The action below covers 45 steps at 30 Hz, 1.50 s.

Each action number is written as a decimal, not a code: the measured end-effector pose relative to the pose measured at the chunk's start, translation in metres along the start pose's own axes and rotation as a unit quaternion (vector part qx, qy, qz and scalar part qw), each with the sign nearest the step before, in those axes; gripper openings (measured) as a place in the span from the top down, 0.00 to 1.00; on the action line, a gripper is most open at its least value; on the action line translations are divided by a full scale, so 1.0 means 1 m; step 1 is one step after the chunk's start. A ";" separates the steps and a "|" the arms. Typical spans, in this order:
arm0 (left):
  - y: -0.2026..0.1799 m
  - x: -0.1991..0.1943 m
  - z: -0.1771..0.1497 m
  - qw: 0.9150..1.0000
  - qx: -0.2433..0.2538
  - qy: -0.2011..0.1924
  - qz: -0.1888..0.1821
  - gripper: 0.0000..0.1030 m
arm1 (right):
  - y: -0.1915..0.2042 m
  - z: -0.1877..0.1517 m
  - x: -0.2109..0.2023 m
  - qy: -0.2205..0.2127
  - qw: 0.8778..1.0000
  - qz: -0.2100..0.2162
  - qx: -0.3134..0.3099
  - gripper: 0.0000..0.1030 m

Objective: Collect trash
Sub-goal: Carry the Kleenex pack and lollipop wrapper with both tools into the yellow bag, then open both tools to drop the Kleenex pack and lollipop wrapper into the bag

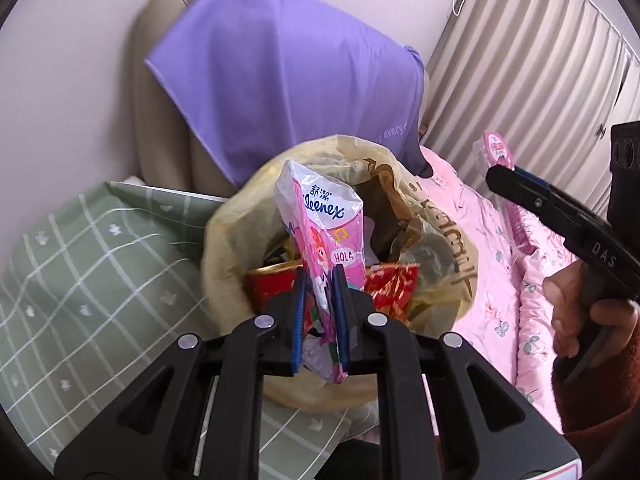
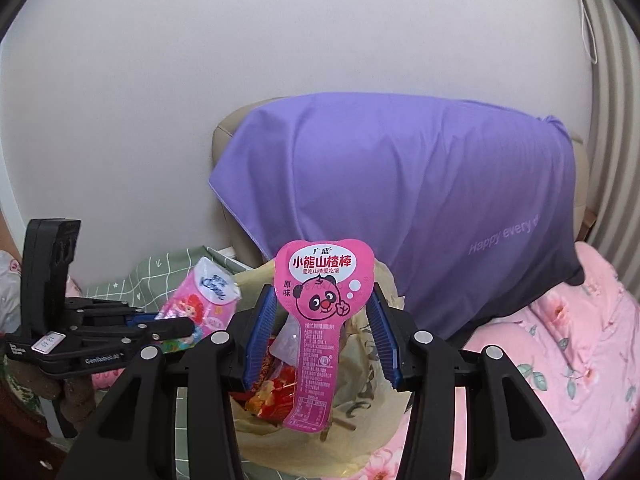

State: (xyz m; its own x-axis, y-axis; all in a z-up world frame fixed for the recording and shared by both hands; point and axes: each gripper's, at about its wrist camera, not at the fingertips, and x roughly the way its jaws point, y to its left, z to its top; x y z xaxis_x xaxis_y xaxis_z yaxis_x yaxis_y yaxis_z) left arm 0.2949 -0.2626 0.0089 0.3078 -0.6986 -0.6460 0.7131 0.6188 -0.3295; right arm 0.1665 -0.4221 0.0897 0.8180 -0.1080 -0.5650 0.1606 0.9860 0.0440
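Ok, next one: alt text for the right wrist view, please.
The right tongs hold a pink panda-print snack wrapper upright over a yellowish trash bag full of wrappers. At left, the left tongs grip a pink Kleenex tissue pack; a purple cloth hangs behind.

The tissue pack (image 1: 326,240) blocks your view into the yellow bag (image 1: 436,216), so much of its contents stays hidden. In your right wrist view the pink snack wrapper (image 2: 320,320) covers the bag's middle. The wrapper's small print is too fine to read.
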 end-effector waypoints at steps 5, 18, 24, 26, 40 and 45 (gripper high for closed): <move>-0.009 0.042 0.008 1.000 -0.002 0.023 0.001 0.88 | -0.020 -0.001 0.016 0.012 1.000 0.010 0.004 0.57; -0.003 0.071 0.004 0.998 -0.010 0.050 0.036 0.88 | -0.011 -0.006 0.080 0.070 0.992 0.098 -0.021 0.57; -0.007 0.070 0.003 0.998 -0.005 0.046 0.037 0.88 | -0.014 -0.013 0.092 0.082 0.993 0.066 -0.045 0.57; -0.008 0.074 0.003 0.998 -0.007 0.047 0.038 0.88 | -0.019 -0.015 0.091 0.079 0.994 0.055 -0.055 0.57; -0.010 0.074 0.012 0.995 -0.063 0.033 0.064 0.88 | -0.035 -0.009 0.099 0.076 0.984 0.125 -0.105 0.57; -0.005 0.066 0.009 0.990 -0.114 0.020 0.083 0.88 | -0.035 0.000 0.110 0.083 0.974 0.160 -0.135 0.57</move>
State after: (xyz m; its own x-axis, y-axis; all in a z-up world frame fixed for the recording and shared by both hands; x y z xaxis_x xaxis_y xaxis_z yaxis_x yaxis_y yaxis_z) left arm 0.3167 -0.3150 -0.0260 0.3803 -0.5692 -0.7290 0.4922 0.7918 -0.3616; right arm 0.2507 -0.4689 0.0254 0.6988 0.2105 -0.6837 -0.2574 0.9657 0.0343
